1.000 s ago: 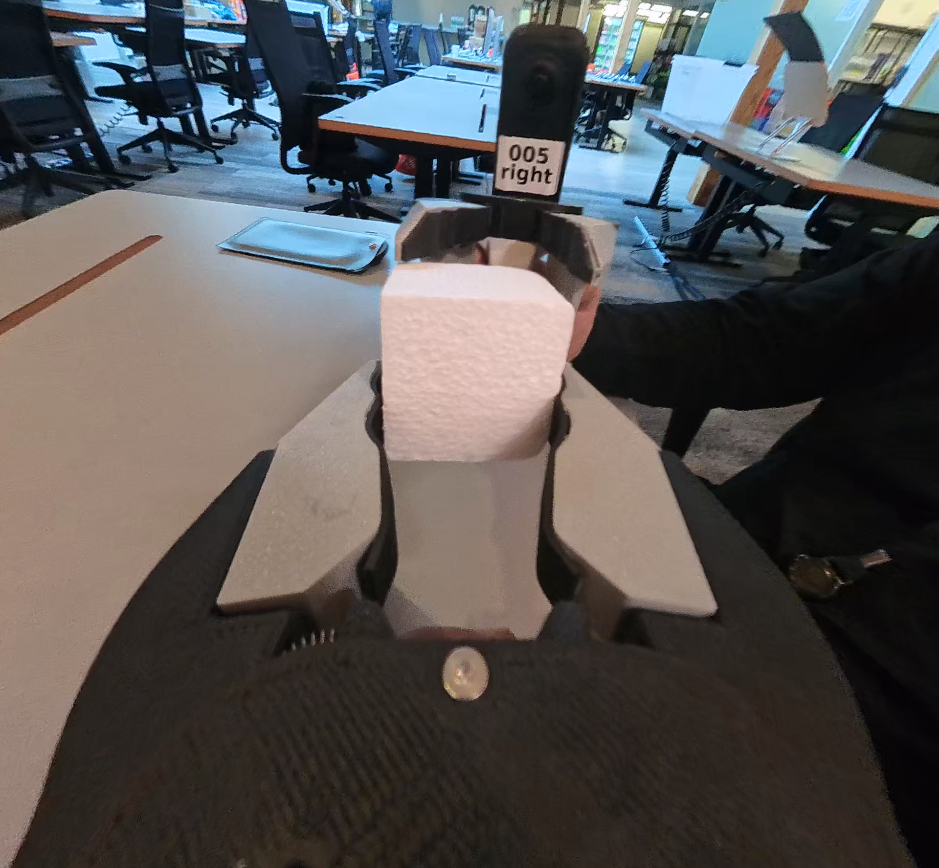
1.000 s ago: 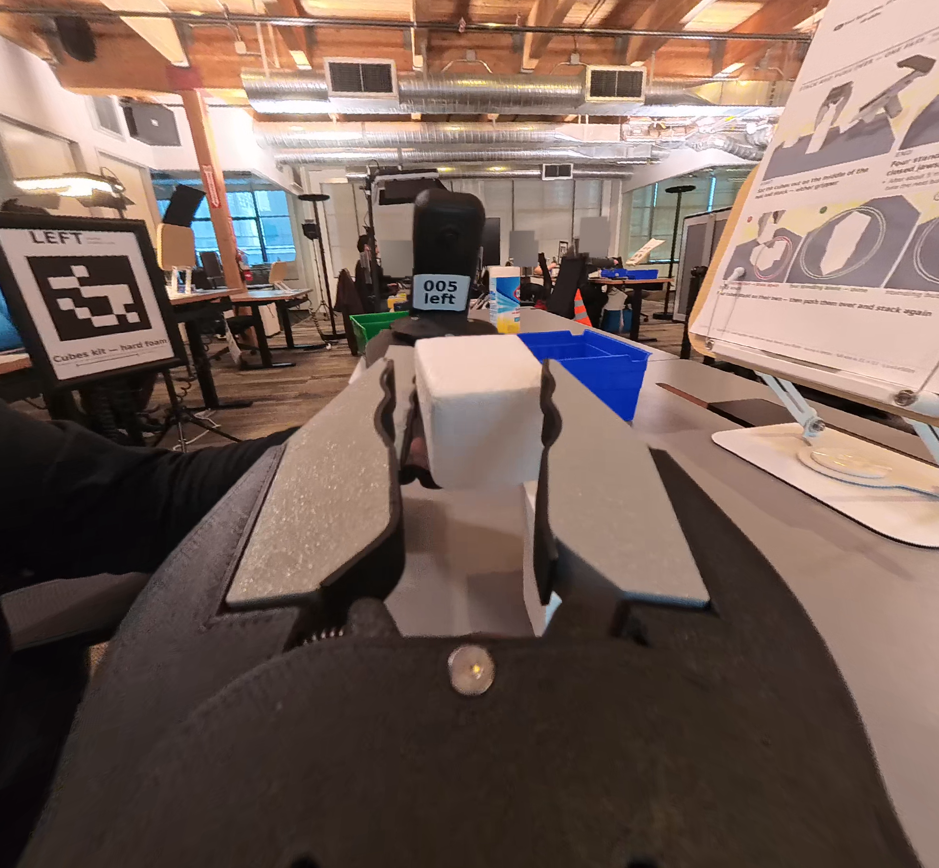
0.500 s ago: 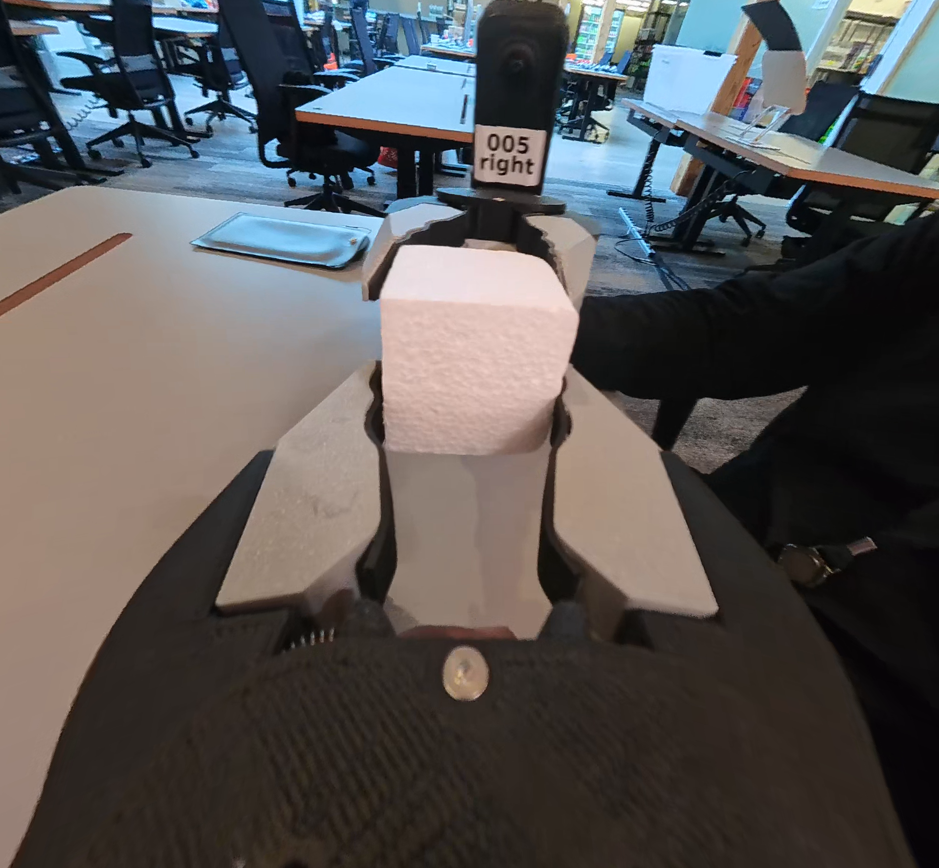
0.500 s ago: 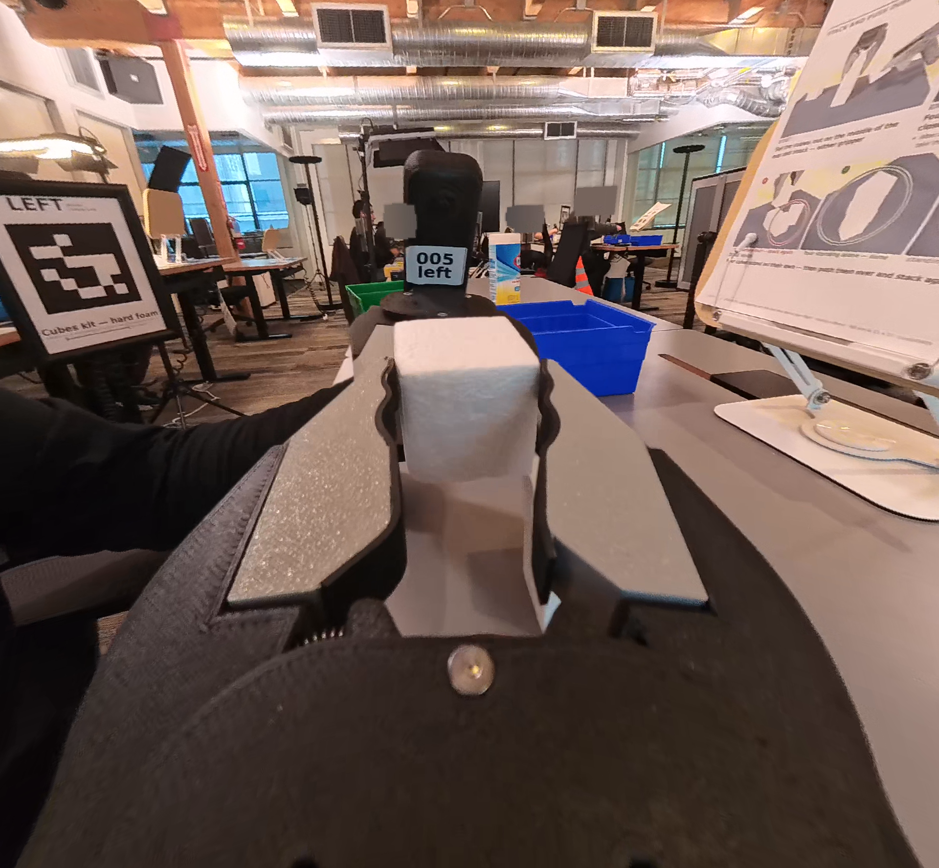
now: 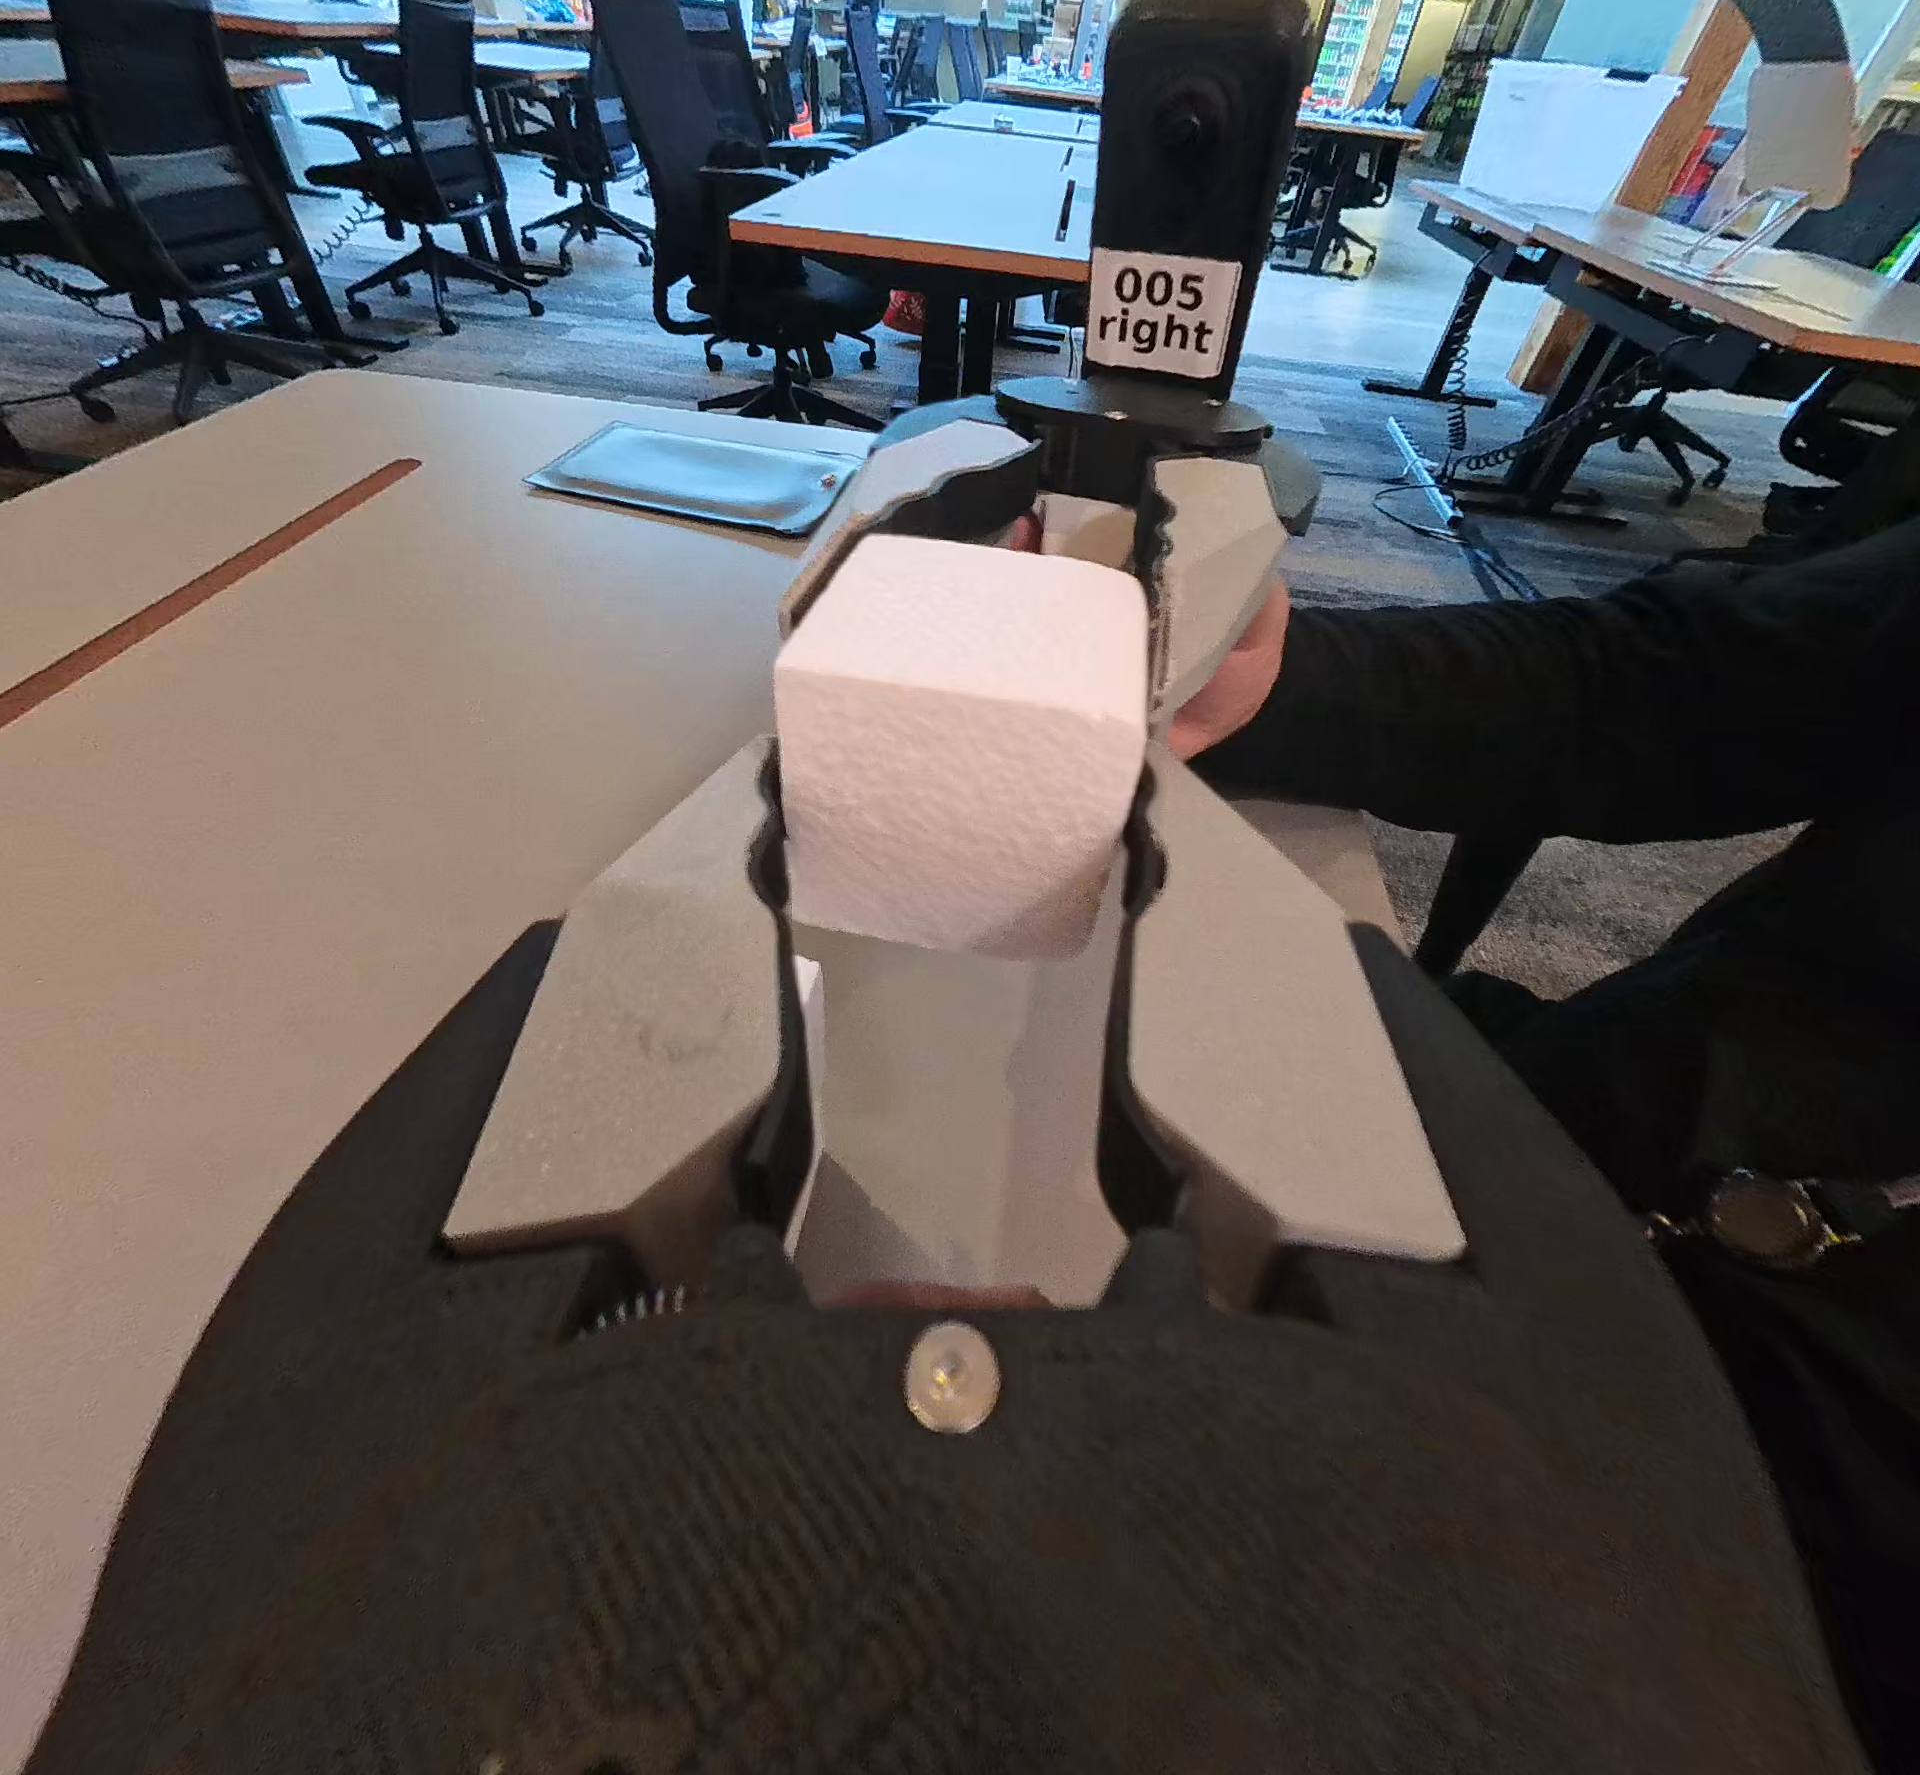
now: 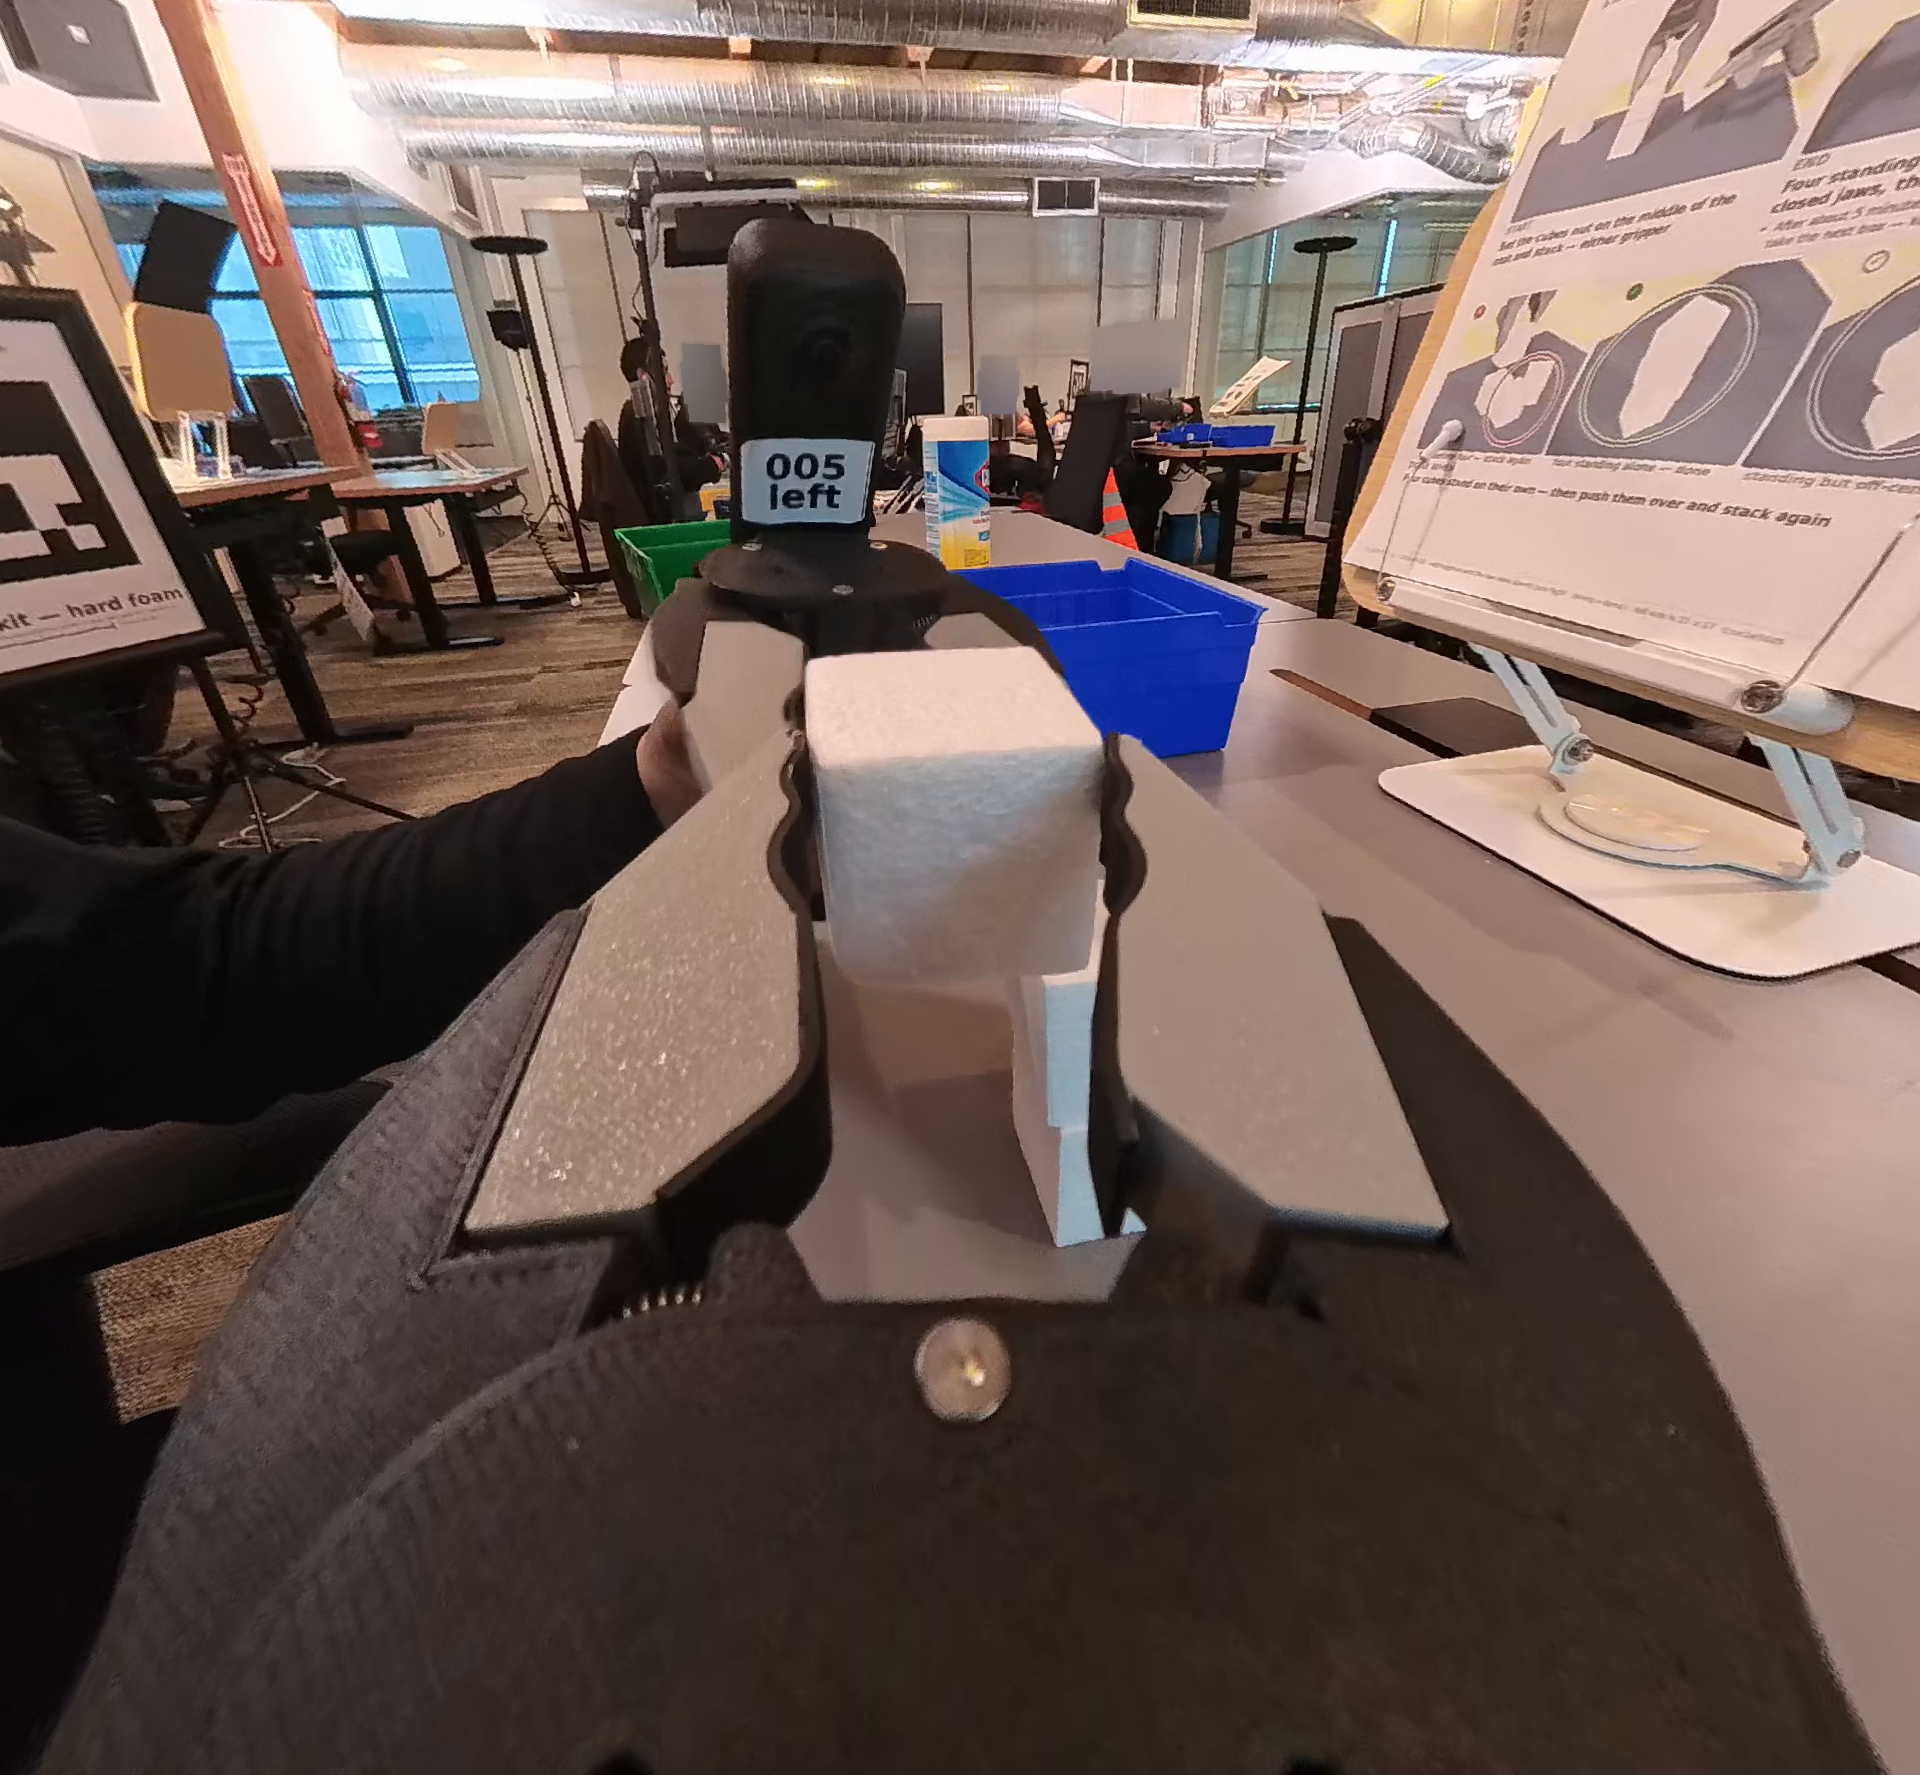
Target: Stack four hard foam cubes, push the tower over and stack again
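A white foam cube point(image 5: 956, 738) sits at the top of a stack on the grey table point(image 5: 312, 790). My left gripper point(image 5: 956, 790) is shut on its near sides. My right gripper point(image 5: 977, 582) faces it from the far side with its fingers around the same cube. In the right wrist view the cube point(image 6: 951, 811) is pinched between my right gripper's point(image 6: 951, 790) fingers, with the left gripper point(image 6: 862, 655) behind it. Lower foam cubes point(image 6: 1060, 1102) show under it, stepped slightly to the right. A sliver of a lower cube point(image 5: 808, 1029) also shows in the left wrist view.
A blue bin point(image 6: 1132, 645) and a green bin point(image 6: 665, 562) stand behind. An instruction board on a white stand point(image 6: 1662, 375) is at the right. A framed marker sign point(image 6: 62, 478) is at the left. A silvery pouch point(image 5: 696, 478) lies on the table. A person's dark sleeve point(image 5: 1558, 686) reaches in. Both grippers' tips are close together, under 4 cm apart.
My right gripper's fingers have closed the small gap onto the top cube. The cube has turned slightly in the left gripper. Stepped lower cubes now show more.
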A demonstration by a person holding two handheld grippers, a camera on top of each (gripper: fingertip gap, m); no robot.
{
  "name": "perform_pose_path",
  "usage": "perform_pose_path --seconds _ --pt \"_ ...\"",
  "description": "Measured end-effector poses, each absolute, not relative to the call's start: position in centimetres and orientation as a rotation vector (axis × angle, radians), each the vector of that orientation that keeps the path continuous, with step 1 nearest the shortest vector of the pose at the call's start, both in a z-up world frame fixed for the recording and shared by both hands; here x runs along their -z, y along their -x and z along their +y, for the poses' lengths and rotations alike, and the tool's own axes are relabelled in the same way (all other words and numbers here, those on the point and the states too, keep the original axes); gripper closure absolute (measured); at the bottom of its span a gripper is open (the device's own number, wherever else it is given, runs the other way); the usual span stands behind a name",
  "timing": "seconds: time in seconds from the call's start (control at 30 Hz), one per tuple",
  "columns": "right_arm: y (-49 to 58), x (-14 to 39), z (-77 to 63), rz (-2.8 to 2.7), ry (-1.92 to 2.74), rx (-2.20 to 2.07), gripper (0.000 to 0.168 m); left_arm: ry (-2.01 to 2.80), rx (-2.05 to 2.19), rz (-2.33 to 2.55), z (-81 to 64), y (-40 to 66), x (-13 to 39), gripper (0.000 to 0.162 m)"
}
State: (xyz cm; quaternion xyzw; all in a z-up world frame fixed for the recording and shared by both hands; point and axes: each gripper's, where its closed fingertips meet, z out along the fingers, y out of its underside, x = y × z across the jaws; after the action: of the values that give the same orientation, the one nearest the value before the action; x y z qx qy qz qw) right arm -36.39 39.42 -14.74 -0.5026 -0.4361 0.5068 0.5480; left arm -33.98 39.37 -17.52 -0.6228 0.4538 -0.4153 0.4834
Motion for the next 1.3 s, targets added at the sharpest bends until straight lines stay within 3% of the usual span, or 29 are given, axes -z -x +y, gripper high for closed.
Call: perform_pose_path --seconds 0.03,1.3 --pt "36.4 14.7 39.4 -1.03 1.193 -1.203 0.115 1.515 1.014 1.101 39.4 34.1 17.4 0.101" --pt "35.3 14.2 40.9 -0.923 1.203 -1.258 0.116 1.475 1.088 1.006 40.8 36.8 16.4 0.103"
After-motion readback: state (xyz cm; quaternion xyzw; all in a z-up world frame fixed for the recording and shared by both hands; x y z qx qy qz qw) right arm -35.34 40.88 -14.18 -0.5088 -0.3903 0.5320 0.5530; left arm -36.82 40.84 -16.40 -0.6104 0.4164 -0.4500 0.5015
